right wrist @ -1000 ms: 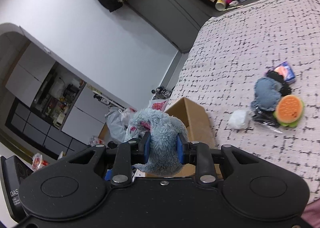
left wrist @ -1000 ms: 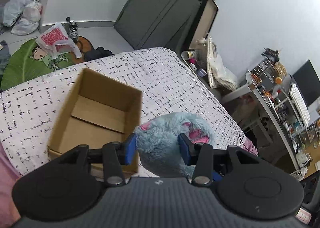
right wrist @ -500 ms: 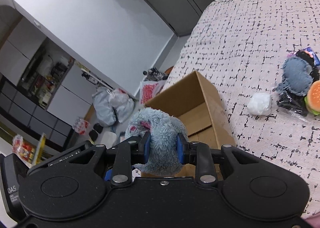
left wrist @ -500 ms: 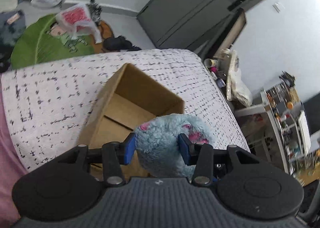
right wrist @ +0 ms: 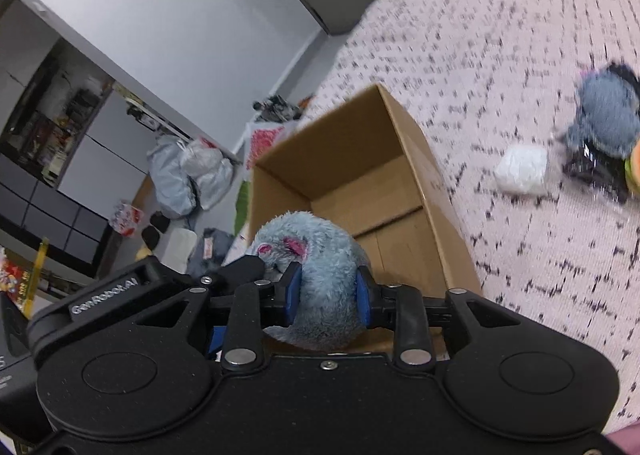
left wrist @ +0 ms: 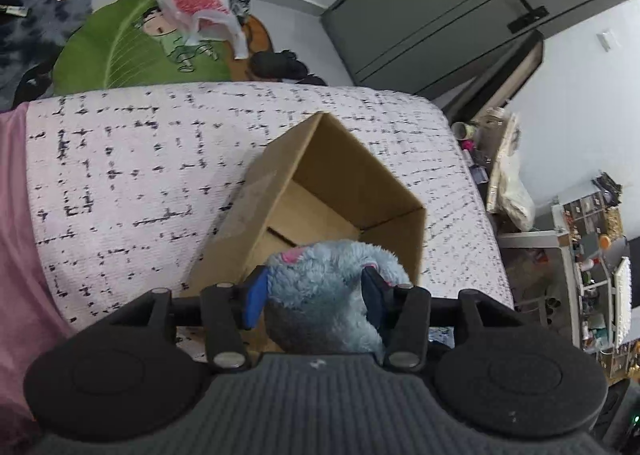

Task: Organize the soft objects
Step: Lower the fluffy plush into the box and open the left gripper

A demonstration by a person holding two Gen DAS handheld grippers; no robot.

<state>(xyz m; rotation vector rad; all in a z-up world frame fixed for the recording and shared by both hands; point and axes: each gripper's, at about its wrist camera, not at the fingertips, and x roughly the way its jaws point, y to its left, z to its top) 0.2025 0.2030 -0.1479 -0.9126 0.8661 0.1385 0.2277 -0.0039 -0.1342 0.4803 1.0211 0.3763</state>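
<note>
on the speckled pink bedspread [left wrist: 132, 175] sits an open cardboard box [left wrist: 344, 179]; grey cabinets [left wrist: 440, 15] behind. both left gripper [left wrist: 316, 295] and right gripper [right wrist: 328, 291] pinch the blue plush toy [right wrist: 320, 255] above the box.

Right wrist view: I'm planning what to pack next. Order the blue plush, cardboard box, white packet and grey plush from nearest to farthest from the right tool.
1. Blue plush, clamped in the right tool.
2. Cardboard box, just ahead, beneath.
3. White packet, farther right on the bed.
4. Grey plush, beyond it, near the right edge.
</note>
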